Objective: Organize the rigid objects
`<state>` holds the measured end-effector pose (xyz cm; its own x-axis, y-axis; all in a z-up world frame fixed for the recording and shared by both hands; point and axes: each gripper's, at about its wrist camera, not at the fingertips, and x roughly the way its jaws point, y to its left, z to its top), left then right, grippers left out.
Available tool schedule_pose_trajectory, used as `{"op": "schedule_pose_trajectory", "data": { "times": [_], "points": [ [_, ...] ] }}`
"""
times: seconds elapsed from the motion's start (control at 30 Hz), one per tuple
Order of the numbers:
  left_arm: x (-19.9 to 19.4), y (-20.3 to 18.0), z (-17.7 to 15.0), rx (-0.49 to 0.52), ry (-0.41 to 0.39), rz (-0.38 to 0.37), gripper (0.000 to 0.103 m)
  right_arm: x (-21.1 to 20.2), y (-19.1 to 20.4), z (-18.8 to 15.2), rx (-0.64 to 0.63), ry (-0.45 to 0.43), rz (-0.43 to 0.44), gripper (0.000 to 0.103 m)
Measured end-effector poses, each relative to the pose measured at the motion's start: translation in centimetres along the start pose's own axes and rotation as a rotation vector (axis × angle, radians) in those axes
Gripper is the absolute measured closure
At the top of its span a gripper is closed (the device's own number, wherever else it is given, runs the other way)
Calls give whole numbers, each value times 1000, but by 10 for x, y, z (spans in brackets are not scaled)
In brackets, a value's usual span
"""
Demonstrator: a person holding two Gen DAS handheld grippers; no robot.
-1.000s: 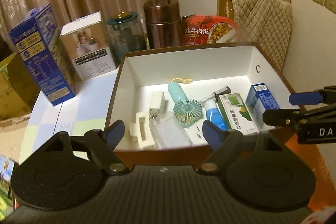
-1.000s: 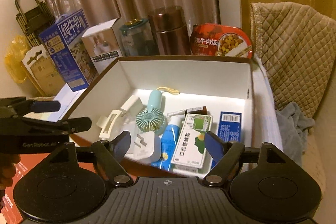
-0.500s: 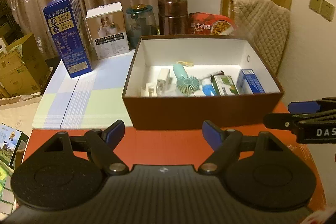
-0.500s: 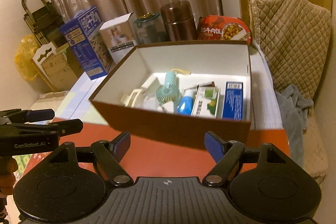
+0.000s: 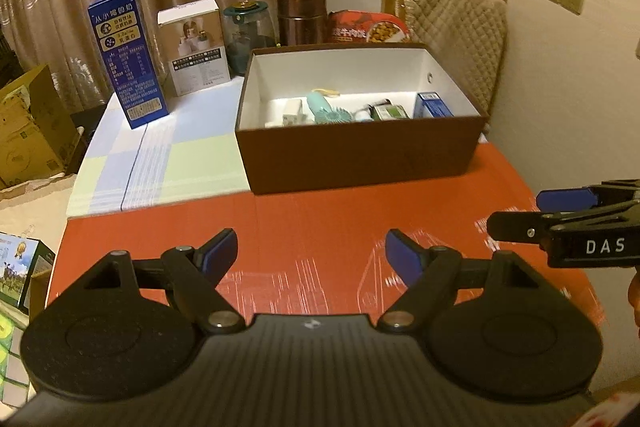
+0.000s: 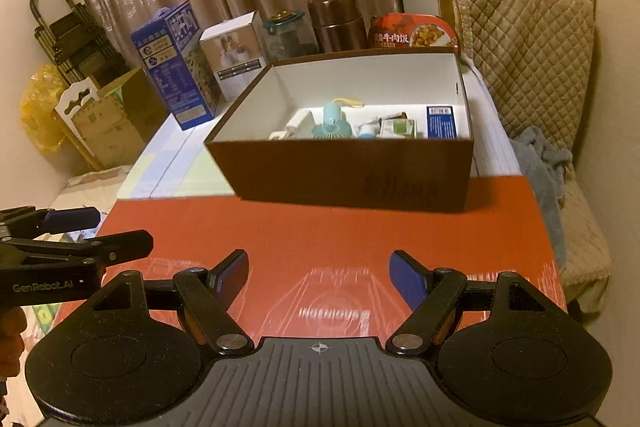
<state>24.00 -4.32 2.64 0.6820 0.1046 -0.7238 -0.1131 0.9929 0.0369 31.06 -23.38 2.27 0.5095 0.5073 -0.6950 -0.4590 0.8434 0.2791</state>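
A brown box [image 5: 360, 151] with a white inside stands on the table, past a red mat [image 5: 320, 227]. It also shows in the right wrist view [image 6: 352, 171]. Inside lie a teal hand fan [image 5: 326, 109], a white charger [image 5: 292, 109], a green-and-white carton [image 5: 390, 112], a blue carton [image 5: 432, 105] and other small items. My left gripper [image 5: 312, 253] is open and empty over the red mat, well short of the box. My right gripper [image 6: 318, 273] is open and empty too, beside it.
Behind the box stand a blue milk carton [image 5: 126, 55], a white product box [image 5: 194, 47], a glass jar [image 5: 250, 35], a brown flask [image 5: 302, 15] and a red food tray [image 5: 368, 29]. A quilted chair [image 6: 524, 55] is at the right. Cardboard boxes [image 5: 32, 127] sit left.
Both grippers have pulled back from over the box to above the red mat. The box now looks smaller and farther. Both stay open and empty.
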Motion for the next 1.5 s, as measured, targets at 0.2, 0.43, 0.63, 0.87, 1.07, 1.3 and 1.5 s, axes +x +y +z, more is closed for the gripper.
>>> {"op": "schedule_pose_trajectory", "data": {
  "times": [0.2,0.43,0.63,0.87,1.07,1.3,1.5],
  "points": [
    [-23,2,-30,14,9,-34,24,-21,21,-34,5,-1,-14,28],
    [-47,8,-62,6,30,-60,25,-38,40,-68,13,12,-32,28],
    [-62,13,-80,1,40,-63,25,-46,56,-87,9,29,-31,28],
    [-76,16,-97,-8,45,-60,25,-52,68,-103,5,41,-30,28],
    [-83,18,-104,-12,44,-53,25,-56,74,-113,2,47,-26,28],
    [-88,19,-109,-18,43,-48,25,-58,80,-118,-2,49,-17,28],
    [-89,18,-111,-17,42,-50,25,-58,81,-121,-3,54,-18,28]
  ]
}}
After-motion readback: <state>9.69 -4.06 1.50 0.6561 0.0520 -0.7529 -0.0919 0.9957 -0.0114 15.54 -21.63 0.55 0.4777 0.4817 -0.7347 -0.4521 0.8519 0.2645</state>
